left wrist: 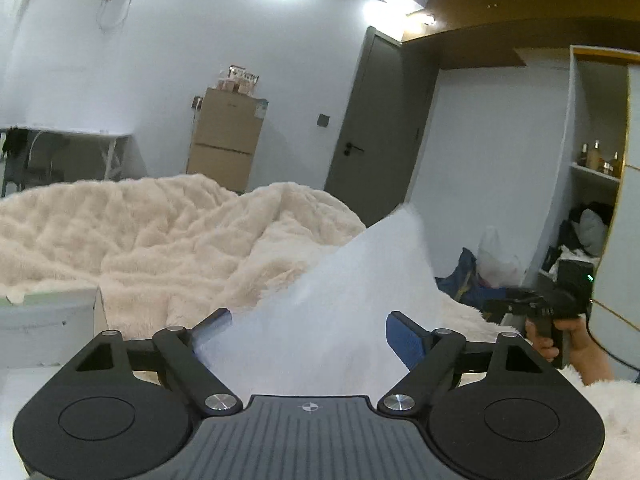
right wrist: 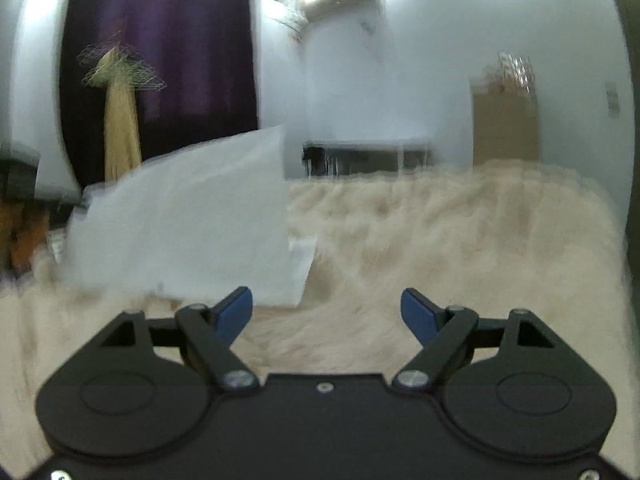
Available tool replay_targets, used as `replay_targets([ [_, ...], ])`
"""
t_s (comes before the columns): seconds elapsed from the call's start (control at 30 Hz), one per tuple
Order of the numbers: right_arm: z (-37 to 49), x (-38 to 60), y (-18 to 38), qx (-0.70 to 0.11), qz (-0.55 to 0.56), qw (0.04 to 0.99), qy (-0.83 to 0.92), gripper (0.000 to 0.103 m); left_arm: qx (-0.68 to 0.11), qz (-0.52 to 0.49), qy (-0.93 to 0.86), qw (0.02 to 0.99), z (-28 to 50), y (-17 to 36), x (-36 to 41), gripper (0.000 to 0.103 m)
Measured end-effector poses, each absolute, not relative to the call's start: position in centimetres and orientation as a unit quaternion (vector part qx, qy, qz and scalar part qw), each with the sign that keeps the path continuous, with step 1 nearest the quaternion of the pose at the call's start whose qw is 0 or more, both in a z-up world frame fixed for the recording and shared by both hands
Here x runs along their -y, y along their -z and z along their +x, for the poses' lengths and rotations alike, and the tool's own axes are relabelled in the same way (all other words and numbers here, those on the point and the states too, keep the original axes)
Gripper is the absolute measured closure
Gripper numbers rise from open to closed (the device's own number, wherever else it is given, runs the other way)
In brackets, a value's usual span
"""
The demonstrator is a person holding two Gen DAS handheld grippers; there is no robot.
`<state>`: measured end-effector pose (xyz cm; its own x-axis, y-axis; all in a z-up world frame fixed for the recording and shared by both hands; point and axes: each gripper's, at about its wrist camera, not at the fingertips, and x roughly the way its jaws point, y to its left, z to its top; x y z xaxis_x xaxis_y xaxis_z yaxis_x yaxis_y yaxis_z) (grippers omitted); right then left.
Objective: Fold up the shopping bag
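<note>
A: Both handheld grippers match: black bodies, two round discs at 5 and 7 o'clock, silver pivot screws, blue pads on the fingers [right wrist: 418, 316].

B: The left gripper [left wrist: 310, 334] has a ribbed grey centre plate with a small crosshair mark; the right gripper [right wrist: 326, 312] has a plain one

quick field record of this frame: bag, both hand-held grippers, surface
bag: white shopping bag, blurred, one part raised off the bed
surface: cream fluffy blanket over the bed
left hand-held gripper: jaws apart, bag lies between them, pads not pressing on it
right hand-held gripper: jaws apart, nothing between them, bag ahead to its left
box: white box at the left wrist view's left edge
image quality: right wrist view motion-blurred
</note>
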<state>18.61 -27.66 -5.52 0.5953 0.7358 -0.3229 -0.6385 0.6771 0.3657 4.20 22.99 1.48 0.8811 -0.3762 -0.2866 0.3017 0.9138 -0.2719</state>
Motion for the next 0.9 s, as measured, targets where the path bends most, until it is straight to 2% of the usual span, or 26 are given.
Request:
replay_targets([
  [0.07, 21.0, 27.7, 6.4, -0.294, 0.205, 0.844, -0.400, 0.024, -0.176, -0.121, 0.172, 0.962, 4.7, -0.9, -23.6, 0.023],
  [0.13, 22.4, 27.5, 7.6, -0.325, 0.271, 0.803, -0.420, 0.025, -0.182, -0.126, 0.172, 0.960, 5.1, -0.4, -23.9, 0.023],
  [0.37, 24.6, 24.1, 9.3, -0.375, 0.337, 0.761, -0.410, 0.025, -0.180, -0.125, 0.174, 0.960, 5.6, -0.4, -22.9, 0.023],
  [0.4, 25.0, 23.7, 9.6, -0.375, 0.352, 0.755, -0.406, 0.029, -0.179, -0.125, 0.174, 0.960, 5.7, -0.4, -22.9, 0.023],
  [0.47, 25.9, 23.0, 9.8, -0.369, 0.381, 0.747, -0.400, 0.045, -0.178, -0.126, 0.176, 0.960, 5.9, -0.1, -22.9, 0.023],
  [0.5, 26.1, 22.7, 9.8, -0.365, 0.385, 0.752, -0.391, 0.069, -0.177, -0.126, 0.177, 0.960, 6.0, -0.1, -22.9, 0.023],
  [0.57, 25.9, 22.3, 9.6, -0.355, 0.373, 0.772, -0.373, 0.100, -0.174, -0.126, 0.179, 0.960, 6.0, -0.1, -22.8, 0.023],
  [0.9, 18.4, 32.7, 7.9, -0.197, 0.358, 0.879, -0.245, 0.101, -0.137, -0.072, 0.239, 0.959, 3.7, -1.9, -18.2, 0.017],
])
